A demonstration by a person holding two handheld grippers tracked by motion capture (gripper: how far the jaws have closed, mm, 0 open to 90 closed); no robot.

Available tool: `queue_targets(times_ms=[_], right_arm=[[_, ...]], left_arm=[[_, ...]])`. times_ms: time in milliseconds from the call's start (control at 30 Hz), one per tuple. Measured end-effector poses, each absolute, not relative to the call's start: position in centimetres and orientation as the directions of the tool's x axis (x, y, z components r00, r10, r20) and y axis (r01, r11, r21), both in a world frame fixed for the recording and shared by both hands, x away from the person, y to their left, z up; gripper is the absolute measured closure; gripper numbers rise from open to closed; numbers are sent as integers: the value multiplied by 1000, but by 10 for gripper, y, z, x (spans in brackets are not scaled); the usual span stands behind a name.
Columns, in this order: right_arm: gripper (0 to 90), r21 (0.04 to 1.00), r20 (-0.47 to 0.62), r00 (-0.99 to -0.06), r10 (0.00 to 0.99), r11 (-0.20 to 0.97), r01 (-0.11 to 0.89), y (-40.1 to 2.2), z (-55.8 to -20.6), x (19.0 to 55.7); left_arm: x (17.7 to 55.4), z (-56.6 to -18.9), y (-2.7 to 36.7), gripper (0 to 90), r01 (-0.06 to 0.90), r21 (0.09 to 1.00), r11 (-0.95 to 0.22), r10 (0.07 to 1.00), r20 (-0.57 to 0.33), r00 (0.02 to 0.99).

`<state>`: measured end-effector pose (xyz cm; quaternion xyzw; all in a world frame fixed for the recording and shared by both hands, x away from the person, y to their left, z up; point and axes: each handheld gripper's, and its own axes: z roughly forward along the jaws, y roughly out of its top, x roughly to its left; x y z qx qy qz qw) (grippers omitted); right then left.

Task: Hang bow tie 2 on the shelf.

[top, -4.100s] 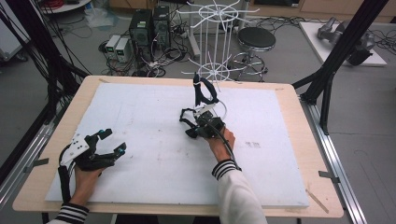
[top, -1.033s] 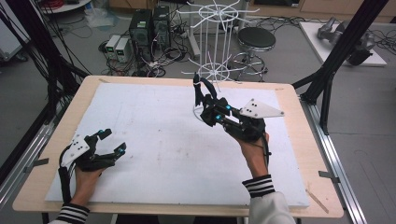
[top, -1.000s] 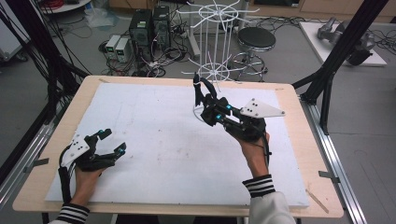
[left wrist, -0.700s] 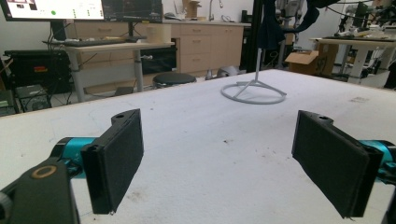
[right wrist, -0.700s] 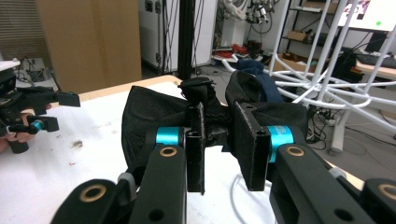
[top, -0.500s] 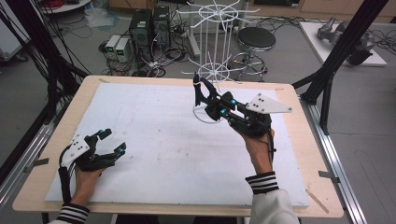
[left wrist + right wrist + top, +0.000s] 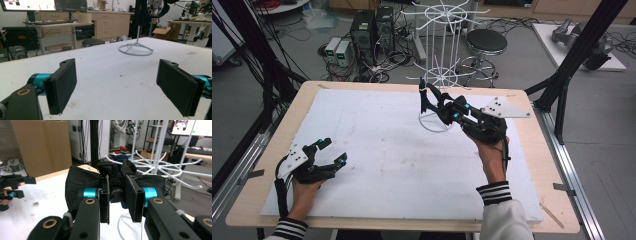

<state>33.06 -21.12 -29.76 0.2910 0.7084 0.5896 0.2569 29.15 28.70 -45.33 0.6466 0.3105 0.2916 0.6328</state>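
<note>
The right claw [image 7: 119,200] clamps crumpled black fabric [image 7: 82,182] beside the white wire rack [image 7: 443,75]; the left claw [image 7: 117,87] gapes apart.

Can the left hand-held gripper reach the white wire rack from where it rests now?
Probably not without moving. The left hand-held gripper rests open at the near left of the white foam board, while the white wire rack stands at the far side; bare board lies between them.

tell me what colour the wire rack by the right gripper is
White. The wire rack shows best in the high view, standing at the table's far edge.
</note>
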Motion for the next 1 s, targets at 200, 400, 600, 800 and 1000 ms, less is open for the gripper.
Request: queue_targets(times_ms=[200, 400, 600, 800, 1000], right_arm=[[752, 986, 5, -692, 722, 112, 125, -215, -300, 336], [752, 986, 31, -680, 732, 89, 141, -218, -302, 340], [752, 987, 40, -671, 740, 77, 143, -219, -302, 343], [752, 986, 57, -659, 750, 63, 157, -221, -304, 346], [752, 982, 67, -646, 760, 63, 176, -222, -306, 350]], left_arm=[[291, -453, 287, 171, 32, 999, -7, 770, -16, 637], [291, -453, 287, 171, 33, 999, -7, 770, -16, 638], [291, -453, 287, 170, 32, 999, -7, 770, -15, 638], [291, -453, 287, 171, 32, 999, -6, 770, -16, 638], [291, -453, 287, 171, 32, 999, -6, 770, -16, 638]])
